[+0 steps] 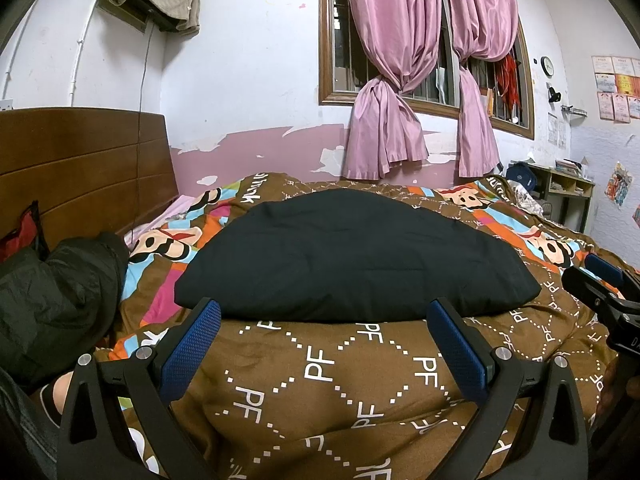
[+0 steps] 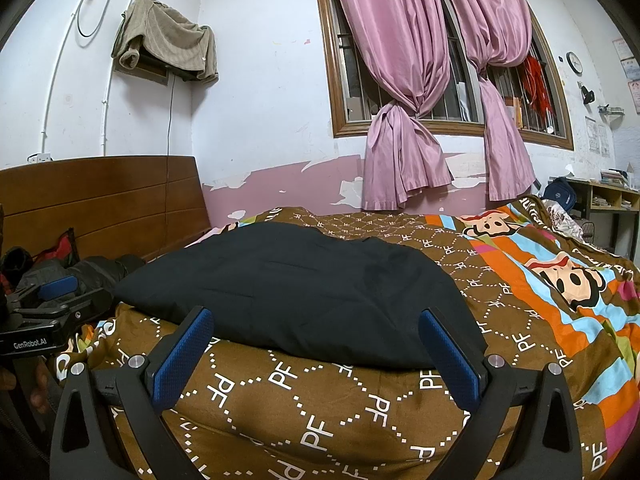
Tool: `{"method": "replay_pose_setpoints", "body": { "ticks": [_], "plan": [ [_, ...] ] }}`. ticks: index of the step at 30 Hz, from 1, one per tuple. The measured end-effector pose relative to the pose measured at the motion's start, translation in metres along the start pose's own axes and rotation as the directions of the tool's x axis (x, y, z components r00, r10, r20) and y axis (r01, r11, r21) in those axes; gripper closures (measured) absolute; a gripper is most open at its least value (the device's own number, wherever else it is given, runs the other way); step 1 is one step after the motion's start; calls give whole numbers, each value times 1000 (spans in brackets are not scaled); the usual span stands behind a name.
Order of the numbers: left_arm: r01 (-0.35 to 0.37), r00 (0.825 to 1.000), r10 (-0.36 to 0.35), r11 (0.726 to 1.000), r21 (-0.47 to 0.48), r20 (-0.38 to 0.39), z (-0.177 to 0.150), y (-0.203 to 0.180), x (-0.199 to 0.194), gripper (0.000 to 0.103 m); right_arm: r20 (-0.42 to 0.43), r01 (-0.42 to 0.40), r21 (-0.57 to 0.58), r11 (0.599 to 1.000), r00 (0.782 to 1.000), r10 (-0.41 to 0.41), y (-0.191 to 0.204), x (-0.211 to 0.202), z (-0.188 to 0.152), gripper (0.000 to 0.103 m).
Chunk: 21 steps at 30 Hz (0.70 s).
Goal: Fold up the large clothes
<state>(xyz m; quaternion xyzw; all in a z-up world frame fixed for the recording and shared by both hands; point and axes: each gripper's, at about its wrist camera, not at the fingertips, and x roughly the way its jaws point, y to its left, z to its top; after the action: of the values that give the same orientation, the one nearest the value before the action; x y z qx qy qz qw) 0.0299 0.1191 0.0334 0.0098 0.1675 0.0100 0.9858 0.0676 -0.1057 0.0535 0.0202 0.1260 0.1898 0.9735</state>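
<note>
Both my jaws hang spread wide and empty near the black garment (image 1: 352, 252) on the quilt (image 1: 320, 392) — grab carelessly and I'll pinch quilt too.

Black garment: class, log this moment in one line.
black garment: folded, on quilt | left gripper: open, empty | right gripper: open, empty

a bed under a brown patterned quilt (image 1: 320, 380); black folded garment (image 1: 352, 256) at centre, dark jacket (image 1: 60, 300) at nine o'clock.
</note>
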Motion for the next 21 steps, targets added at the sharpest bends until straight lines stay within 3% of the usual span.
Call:
{"method": "replay_pose_setpoints", "body": {
  "ticks": [7, 21],
  "plan": [
    [34, 996, -38, 998, -47, -75, -5, 1, 6, 2, 1, 1, 1, 1000, 1000, -1, 0, 0, 1, 0],
    [9, 996, -14, 999, -52, -92, -8, -2, -7, 2, -2, 0, 2, 1000, 1000, 0, 1, -1, 1, 0]
  ]
}}
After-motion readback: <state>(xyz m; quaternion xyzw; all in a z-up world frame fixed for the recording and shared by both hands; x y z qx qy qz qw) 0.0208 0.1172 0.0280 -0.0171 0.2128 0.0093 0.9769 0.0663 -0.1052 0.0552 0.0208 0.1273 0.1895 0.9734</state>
